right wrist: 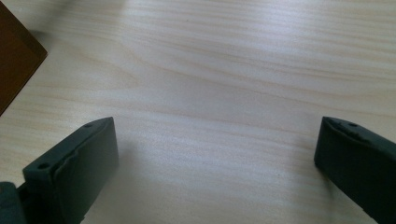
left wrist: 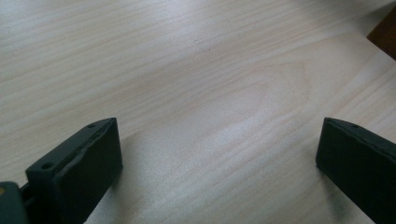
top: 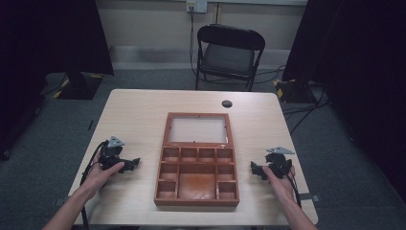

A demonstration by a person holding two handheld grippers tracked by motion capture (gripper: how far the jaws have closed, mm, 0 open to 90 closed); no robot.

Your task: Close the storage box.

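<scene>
Start position. Left gripper [top: 130, 165] and right gripper [top: 256, 168] rest on the pale wooden table [top: 134, 120], jaws wide apart, empty. Open reddish-brown wooden compartment box [top: 197, 175] sits between them, untouched. Next move likely calls for reaching inward to its hinged lid [top: 197, 129].

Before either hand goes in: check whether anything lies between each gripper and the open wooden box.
Nothing visible does. Bare table lies between the left gripper and the wooden box, and between the right gripper and the box. Both grippers' fingers stand open, empty.
</scene>
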